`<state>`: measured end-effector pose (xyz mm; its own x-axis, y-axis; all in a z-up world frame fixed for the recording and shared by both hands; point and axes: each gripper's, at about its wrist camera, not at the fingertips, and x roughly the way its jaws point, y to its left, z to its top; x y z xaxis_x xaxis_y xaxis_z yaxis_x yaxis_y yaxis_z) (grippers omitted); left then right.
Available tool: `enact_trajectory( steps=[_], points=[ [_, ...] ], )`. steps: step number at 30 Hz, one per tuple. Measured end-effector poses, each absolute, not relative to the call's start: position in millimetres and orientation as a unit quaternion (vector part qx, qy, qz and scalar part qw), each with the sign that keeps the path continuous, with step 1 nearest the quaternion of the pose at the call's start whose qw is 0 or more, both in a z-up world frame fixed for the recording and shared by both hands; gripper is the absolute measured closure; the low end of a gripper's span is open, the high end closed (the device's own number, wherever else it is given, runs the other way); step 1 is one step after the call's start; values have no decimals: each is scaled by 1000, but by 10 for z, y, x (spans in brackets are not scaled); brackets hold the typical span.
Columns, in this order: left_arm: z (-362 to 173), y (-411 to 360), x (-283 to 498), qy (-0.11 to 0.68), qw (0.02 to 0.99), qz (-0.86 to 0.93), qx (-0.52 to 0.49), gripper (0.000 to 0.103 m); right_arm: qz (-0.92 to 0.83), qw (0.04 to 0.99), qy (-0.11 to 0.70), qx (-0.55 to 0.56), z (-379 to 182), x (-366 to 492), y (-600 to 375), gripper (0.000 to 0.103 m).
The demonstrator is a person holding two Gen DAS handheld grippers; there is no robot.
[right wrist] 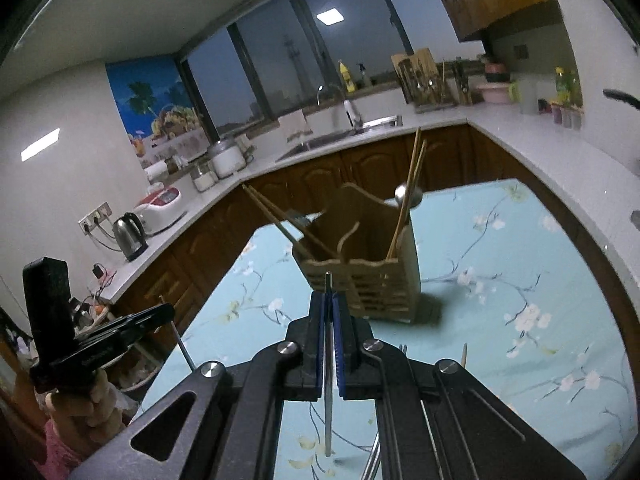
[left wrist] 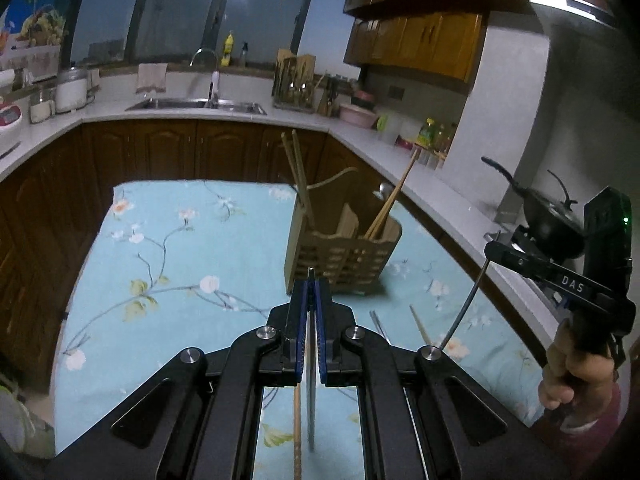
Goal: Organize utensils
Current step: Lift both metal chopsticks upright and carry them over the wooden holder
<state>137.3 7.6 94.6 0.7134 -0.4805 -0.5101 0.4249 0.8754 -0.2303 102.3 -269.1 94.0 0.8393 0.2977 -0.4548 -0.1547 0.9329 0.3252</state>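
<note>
Two black grippers: left gripper (left wrist: 311, 300) and right gripper (right wrist: 329, 312) each clenched on one thin metal utensil (left wrist: 310, 408); one slatted beige plastic utensil holder (left wrist: 344, 256) with four wooden chopsticks (left wrist: 298, 172); steel kettle (right wrist: 129, 236) in right view only.

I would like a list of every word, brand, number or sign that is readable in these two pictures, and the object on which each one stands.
"DAS": white letters on the black arm of the right gripper, seen from the left wrist view.
Print on the left gripper, right wrist view: too blurred to read.
Labels on the yellow bottle and the oil bottles: too small to read.
Poster: pictures only, no readable words.
</note>
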Motion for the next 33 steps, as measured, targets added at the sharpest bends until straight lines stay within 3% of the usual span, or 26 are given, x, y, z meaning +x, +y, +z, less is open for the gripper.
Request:
enact_trajectory(
  steps=[20,33],
  points=[
    [1406,-20,1569,234,938,-247,-65,100,101,964,203,140,1389,1253,-2918,99],
    [1997,-327,2117,168,952,-243,-78,100,78,974,152,148,1810,1780,-3130,99]
  ],
)
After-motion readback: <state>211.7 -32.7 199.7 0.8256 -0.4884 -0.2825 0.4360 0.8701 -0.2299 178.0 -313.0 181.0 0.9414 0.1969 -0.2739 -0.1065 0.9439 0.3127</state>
